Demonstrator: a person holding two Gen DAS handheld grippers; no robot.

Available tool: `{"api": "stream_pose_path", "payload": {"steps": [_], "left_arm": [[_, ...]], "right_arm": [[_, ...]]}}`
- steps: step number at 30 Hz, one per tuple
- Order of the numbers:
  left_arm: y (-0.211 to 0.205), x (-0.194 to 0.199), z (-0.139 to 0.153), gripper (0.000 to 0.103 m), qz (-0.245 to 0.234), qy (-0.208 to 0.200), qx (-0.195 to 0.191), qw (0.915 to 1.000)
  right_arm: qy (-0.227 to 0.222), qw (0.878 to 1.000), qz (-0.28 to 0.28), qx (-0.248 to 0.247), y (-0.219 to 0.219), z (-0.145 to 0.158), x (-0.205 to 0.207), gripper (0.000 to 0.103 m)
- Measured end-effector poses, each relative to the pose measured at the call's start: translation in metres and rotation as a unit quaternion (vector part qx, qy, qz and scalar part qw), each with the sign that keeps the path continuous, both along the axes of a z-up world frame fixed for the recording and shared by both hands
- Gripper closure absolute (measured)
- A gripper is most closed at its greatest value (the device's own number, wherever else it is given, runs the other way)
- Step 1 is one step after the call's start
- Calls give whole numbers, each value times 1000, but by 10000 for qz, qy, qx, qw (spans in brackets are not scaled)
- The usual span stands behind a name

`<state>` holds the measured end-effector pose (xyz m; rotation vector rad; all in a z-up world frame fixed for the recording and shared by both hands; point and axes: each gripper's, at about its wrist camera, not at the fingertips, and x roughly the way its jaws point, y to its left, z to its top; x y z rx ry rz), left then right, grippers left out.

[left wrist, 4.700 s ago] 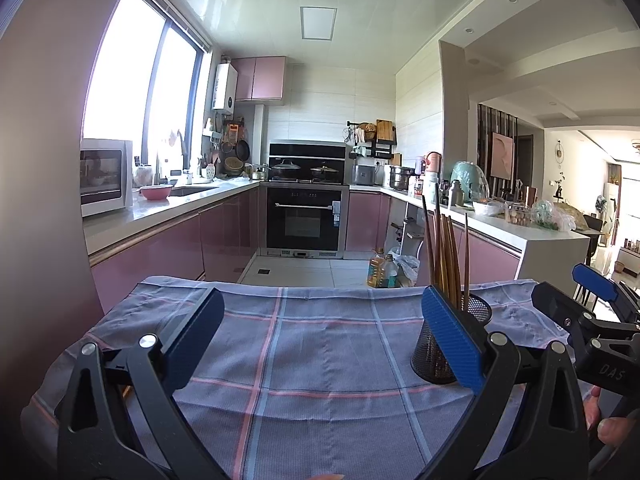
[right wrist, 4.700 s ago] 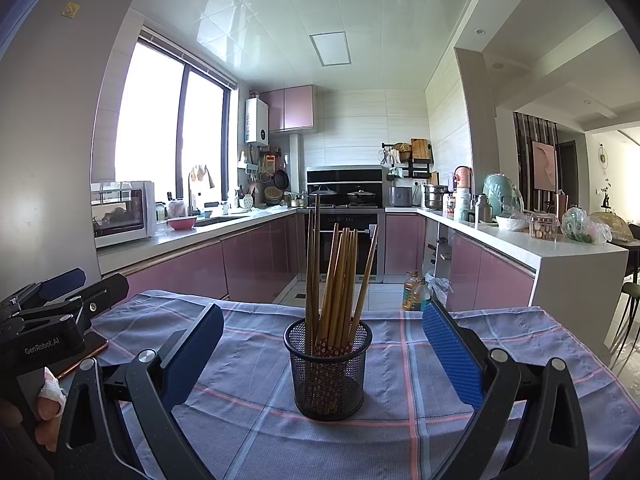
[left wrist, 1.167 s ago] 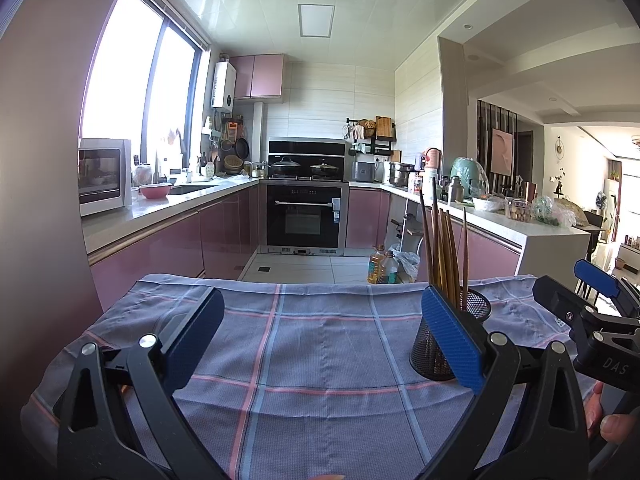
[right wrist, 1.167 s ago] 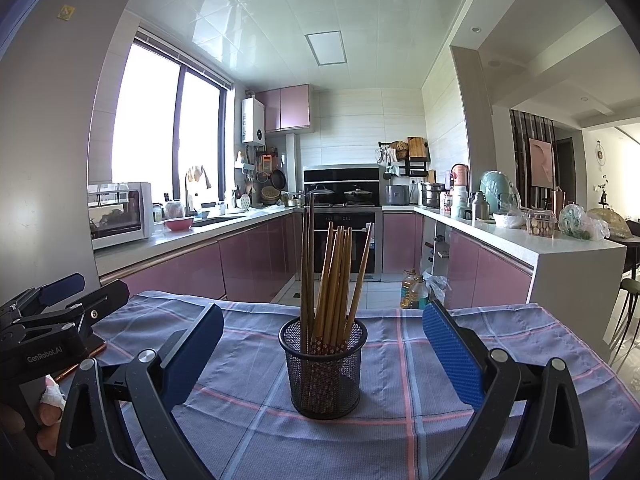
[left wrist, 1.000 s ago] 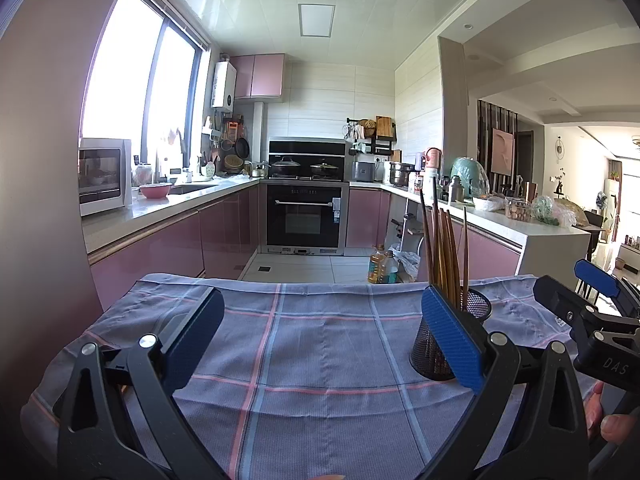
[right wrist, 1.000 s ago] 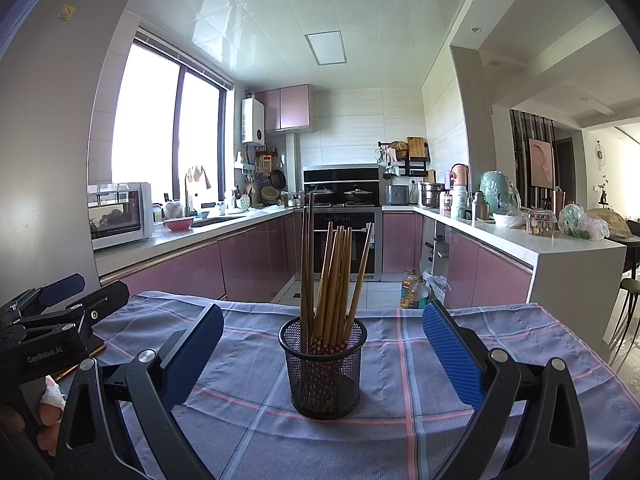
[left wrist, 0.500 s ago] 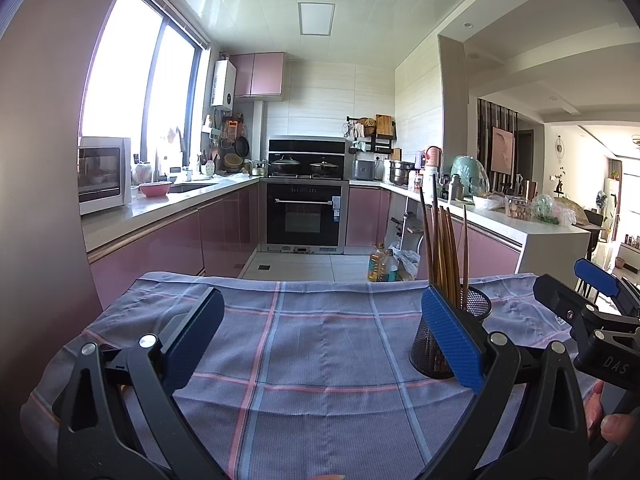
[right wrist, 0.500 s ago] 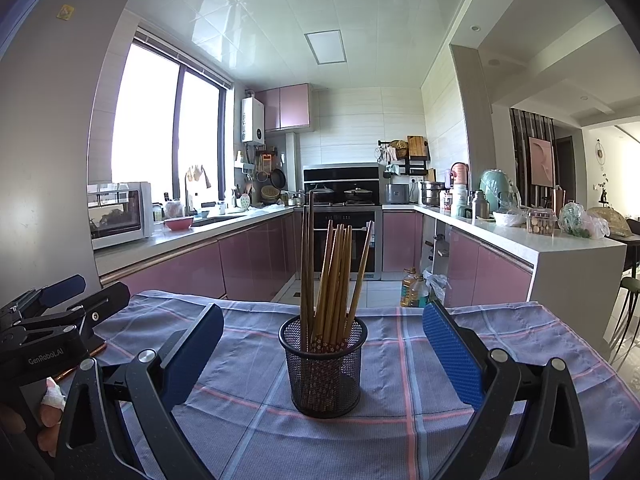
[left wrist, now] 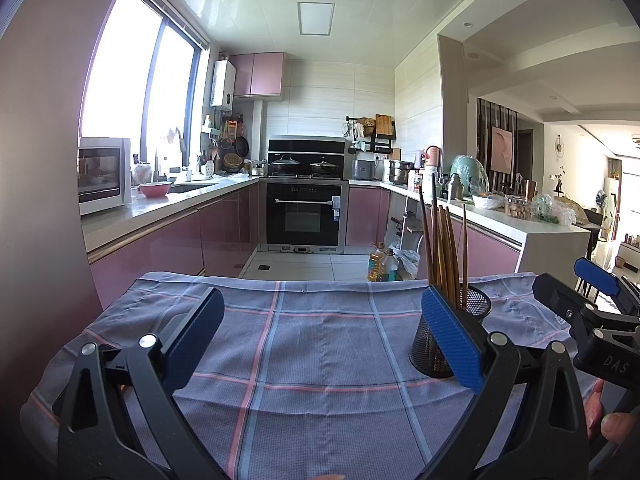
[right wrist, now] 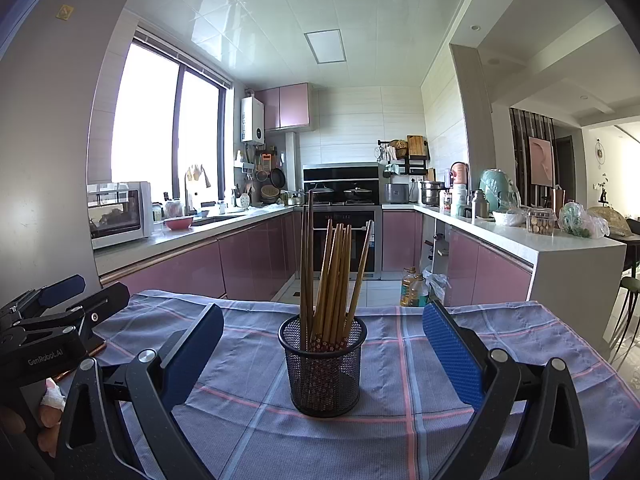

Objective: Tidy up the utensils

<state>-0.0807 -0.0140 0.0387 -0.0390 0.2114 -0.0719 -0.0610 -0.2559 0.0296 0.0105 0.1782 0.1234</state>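
Left wrist view: the left gripper (left wrist: 320, 344) hangs over the checked cloth (left wrist: 304, 344) with its fingers spread wide and nothing between them; the black mesh holder (left wrist: 476, 312) stands at about 3 o'clock from the gripper's centre, partly hidden behind the blue pad of the right-hand finger (left wrist: 450, 342), and the right gripper (left wrist: 592, 300) shows at the frame's 3 o'clock edge. A sideways sweep here would likely strike the holder with that finger and tip it, since it looks light and tall-loaded. Right wrist view: the right gripper (right wrist: 322, 354) is likewise wide apart and empty, with the holder centred between its fingers, touching neither. The chopsticks (right wrist: 334, 276) stand bunched, brown, patterned at their lower ends, leaning toward 1 o'clock; one darker pair stands taller at 12 o'clock. Closing on a single stick may drag its neighbours or lift the holder, and the loose cloth could slide.
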Motion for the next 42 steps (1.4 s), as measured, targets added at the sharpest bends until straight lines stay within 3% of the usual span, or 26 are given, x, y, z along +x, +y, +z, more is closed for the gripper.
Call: {"api": "stream_pose_path", "payload": {"steps": [42], "left_arm": [[0, 3, -5, 6, 123, -19, 175, 9998]], "right_arm": [[2, 10000, -4, 13, 0, -4, -1, 6]]}}
